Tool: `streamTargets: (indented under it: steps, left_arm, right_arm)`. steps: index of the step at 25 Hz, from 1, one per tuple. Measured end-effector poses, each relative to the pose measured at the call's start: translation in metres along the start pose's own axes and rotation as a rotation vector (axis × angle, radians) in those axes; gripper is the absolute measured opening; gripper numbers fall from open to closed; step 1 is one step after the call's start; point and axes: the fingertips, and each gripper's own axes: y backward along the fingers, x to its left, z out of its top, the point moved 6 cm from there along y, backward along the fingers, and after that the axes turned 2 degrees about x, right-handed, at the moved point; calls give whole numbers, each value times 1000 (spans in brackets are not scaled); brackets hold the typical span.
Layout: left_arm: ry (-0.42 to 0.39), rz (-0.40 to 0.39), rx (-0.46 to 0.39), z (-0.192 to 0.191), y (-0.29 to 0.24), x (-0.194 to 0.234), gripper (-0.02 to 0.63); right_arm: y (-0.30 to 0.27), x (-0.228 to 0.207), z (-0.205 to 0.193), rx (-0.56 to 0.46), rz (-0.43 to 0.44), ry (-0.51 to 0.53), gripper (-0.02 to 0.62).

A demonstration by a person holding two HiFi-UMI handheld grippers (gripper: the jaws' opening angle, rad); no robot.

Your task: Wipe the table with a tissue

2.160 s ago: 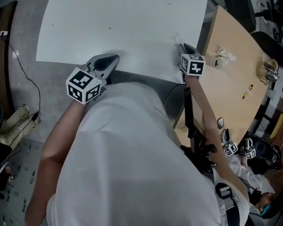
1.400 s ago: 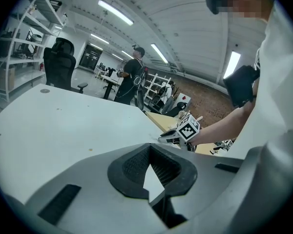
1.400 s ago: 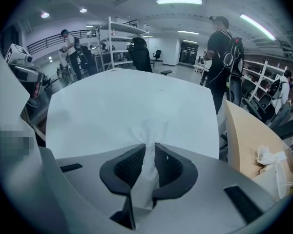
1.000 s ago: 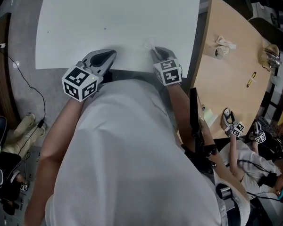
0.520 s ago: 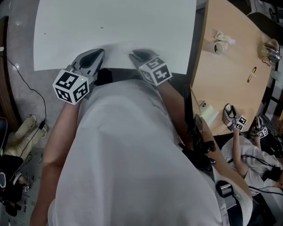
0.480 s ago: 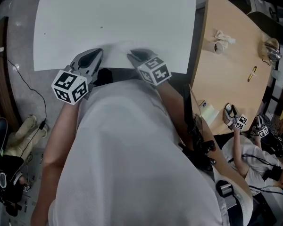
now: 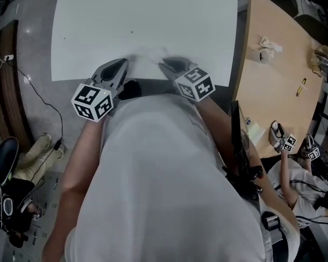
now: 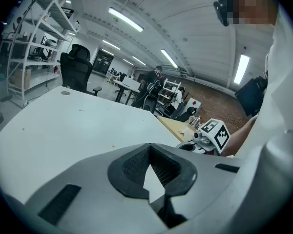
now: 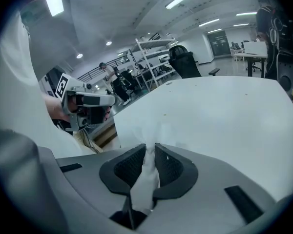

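I read this as an open-plan office or lab workspace. Ahead of the left gripper (image 8: 150,155) jaws is a big white table (image 8: 63,126), with a black office chair (image 8: 76,72) past its far edge. Metal shelving (image 8: 36,43) is off to the jaws' left, strip lights (image 8: 127,19) run overhead. More desks (image 8: 128,85) and a standing person (image 8: 156,82) are further ahead. Right of the jaws I see a wooden table (image 8: 178,126) with a brick wall (image 8: 219,99) behind it. Head view shows cables (image 7: 35,86) on a grey floor (image 7: 35,42).

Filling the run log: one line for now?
right claw: shut on tissue | left claw: shut, empty | both at near edge of white table
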Motion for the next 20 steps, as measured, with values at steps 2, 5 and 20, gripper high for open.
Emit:
streamTargets:
  steps: [2,5,20]
  left_arm:
    - [-4,-11,-5,1,2,4,5]
    - [-15,-38,-15,6,4,11,5]
    - [-42,-76,-26,19,51,69,5]
  right_arm:
    - [-1,0,2,-5,-19,-9,66]
    - [-1,-2,7,-17,-64,-24,66]
    - [-41,2,57,-45,-188,-18,66]
